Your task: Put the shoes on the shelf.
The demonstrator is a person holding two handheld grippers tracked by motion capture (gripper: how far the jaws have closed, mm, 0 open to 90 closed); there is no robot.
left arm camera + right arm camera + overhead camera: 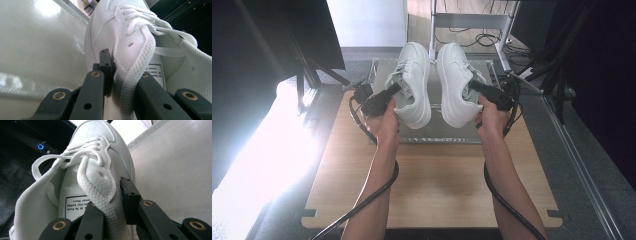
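Note:
Two white lace-up sneakers are held up side by side, toes pointing away from me, over a silver tray. My left gripper is shut on the left sneaker. In the left gripper view the left gripper has one jaw outside the side wall of the left sneaker and one inside by the tongue. My right gripper is shut on the right sneaker. In the right gripper view the right gripper clamps the collar wall of the right sneaker the same way.
The tray sits at the far end of a wooden tabletop. Its shiny surface lies close beneath the shoes. Dark stands flank the table, and a metal frame with floor cables stands behind. Strong glare lies at the left.

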